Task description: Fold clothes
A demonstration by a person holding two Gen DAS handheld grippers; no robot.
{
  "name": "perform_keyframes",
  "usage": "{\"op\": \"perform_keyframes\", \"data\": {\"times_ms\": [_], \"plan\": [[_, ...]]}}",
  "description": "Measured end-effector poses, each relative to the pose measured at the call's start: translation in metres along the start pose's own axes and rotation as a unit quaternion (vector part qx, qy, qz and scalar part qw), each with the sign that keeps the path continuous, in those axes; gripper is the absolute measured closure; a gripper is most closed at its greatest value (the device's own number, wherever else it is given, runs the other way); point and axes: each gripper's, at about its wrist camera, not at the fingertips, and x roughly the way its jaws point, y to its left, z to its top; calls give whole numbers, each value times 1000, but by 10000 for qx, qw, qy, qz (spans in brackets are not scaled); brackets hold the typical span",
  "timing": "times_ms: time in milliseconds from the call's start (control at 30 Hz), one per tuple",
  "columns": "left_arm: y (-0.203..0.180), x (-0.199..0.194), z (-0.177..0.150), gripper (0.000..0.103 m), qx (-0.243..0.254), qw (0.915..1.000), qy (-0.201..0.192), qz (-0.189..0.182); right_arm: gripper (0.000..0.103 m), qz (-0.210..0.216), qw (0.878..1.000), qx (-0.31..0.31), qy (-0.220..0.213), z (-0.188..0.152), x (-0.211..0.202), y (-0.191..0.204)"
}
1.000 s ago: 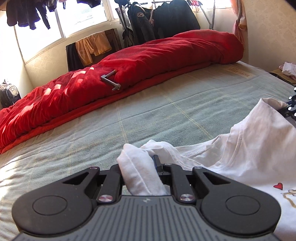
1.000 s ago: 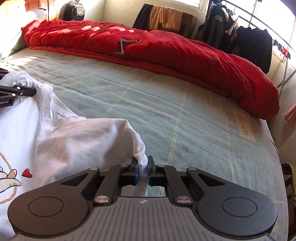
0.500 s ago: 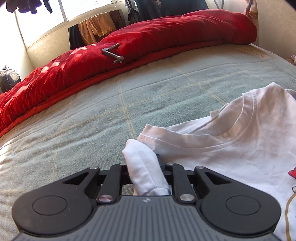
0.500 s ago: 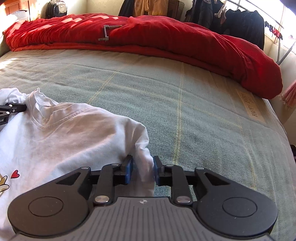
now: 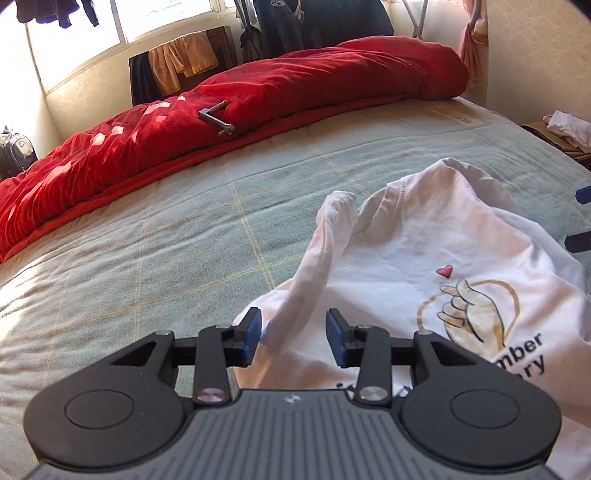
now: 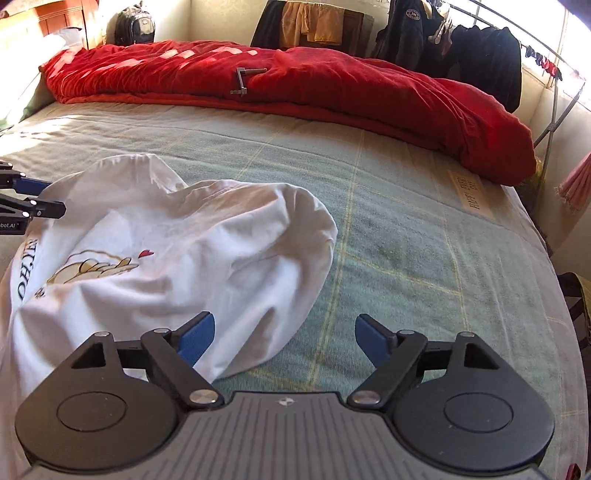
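A white T-shirt (image 5: 424, 251) with a hand-and-heart print lies crumpled on the green bed cover (image 5: 184, 229). In the left wrist view my left gripper (image 5: 293, 341) hovers over the shirt's near left edge; its jaws are opening and the blue pads stand apart from the cloth below them. In the right wrist view the same T-shirt (image 6: 177, 258) bulges up at the left. My right gripper (image 6: 284, 338) has its jaws opening wide; the shirt's right edge lies between and under the pads without being pressed. The left gripper's fingertips (image 6: 37, 210) show at the far left edge.
A rolled red duvet (image 5: 258, 96) runs along the far side of the bed, with a metal crank handle (image 5: 218, 118) lying on it. Clothes hang on a rack (image 6: 480, 48) behind. A backpack (image 6: 135, 26) stands in the corner.
Both grippers let go of the shirt corners they pinched and drew back toward me. The shirt's upper part now lies folded forward over itself, showing the print.
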Motion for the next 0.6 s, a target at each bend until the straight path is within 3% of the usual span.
{"op": "perform_keyframes", "data": {"times_ms": [300, 467, 600], "plan": [[-27, -75, -47, 62, -379, 9978, -236, -497, 1, -125, 9999, -34, -111, -68, -55, 44], [-51, -107, -76, 61, -760, 9927, -311, -879, 0, -176, 9996, 236, 9, -105, -57, 64], [-75, -133, -97, 61, -865, 9894, -511, -1047, 0, 31, 9975, 703, -21, -129, -64, 66]]}}
